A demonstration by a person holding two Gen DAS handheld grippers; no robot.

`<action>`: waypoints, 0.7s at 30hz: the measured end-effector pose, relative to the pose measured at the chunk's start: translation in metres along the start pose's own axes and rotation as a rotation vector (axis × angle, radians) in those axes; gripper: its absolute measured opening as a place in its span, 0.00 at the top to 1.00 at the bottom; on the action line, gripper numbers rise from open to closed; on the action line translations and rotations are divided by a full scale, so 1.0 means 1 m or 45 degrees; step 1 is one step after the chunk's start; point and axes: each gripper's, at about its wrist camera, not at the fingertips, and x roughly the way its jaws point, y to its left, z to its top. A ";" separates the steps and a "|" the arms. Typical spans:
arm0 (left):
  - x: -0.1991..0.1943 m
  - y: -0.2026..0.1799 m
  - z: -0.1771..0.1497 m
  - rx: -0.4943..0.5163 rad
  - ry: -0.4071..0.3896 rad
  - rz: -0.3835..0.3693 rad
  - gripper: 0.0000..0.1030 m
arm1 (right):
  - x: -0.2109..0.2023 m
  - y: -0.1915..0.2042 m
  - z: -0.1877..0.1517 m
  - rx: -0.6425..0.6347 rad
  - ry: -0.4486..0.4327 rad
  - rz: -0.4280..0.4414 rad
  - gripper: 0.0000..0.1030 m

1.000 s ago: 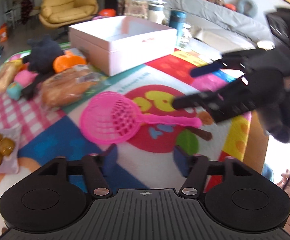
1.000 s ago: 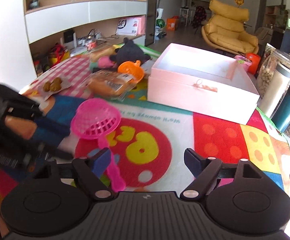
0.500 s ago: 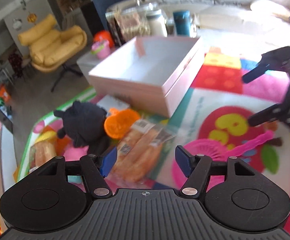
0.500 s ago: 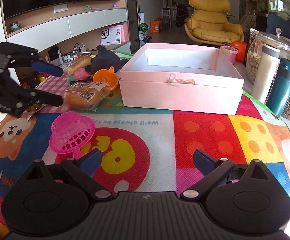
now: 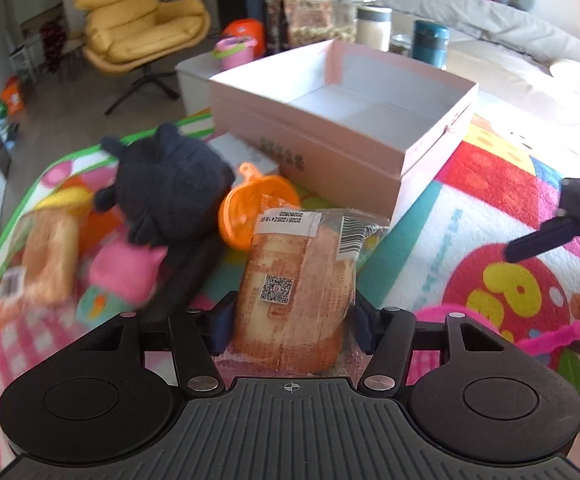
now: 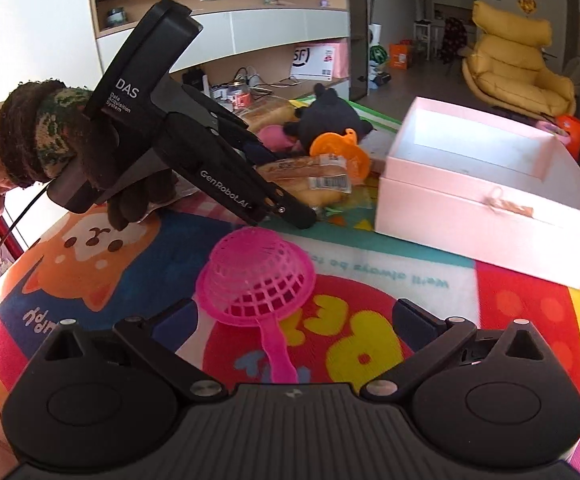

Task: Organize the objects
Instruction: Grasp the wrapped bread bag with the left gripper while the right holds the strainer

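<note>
A wrapped bread loaf lies on the colourful mat, between the open fingers of my left gripper; the jaws stand around it with a little gap each side. It also shows in the right wrist view, with the left gripper reaching over it. My right gripper is open and empty, hovering over the pink plastic strainer. The open pink box stands behind the bread; it is empty. A black plush and an orange toy lie left of the box.
A second wrapped bread and a pink toy lie at the left. Jars and a teal bottle stand behind the box. A yellow armchair is beyond the table. The table's edge is close at the right in the right wrist view.
My left gripper swung left from the strainer to the bread and lowered until its fingers straddle the loaf. My right gripper drew nearer the strainer, staying open.
</note>
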 end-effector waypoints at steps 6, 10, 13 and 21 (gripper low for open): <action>-0.035 -0.014 -0.029 -0.105 0.026 0.077 0.41 | 0.032 0.024 0.014 -0.065 0.045 0.019 0.20; -0.063 -0.029 -0.049 -0.199 -0.014 0.117 0.41 | 0.014 0.041 0.009 -0.138 0.011 0.032 0.20; -0.081 -0.047 -0.060 -0.262 -0.051 0.110 0.41 | -0.010 0.046 -0.002 -0.193 -0.012 -0.059 0.31; -0.105 -0.108 -0.049 -0.293 -0.147 -0.016 0.41 | -0.102 -0.009 -0.016 0.032 -0.159 -0.228 0.29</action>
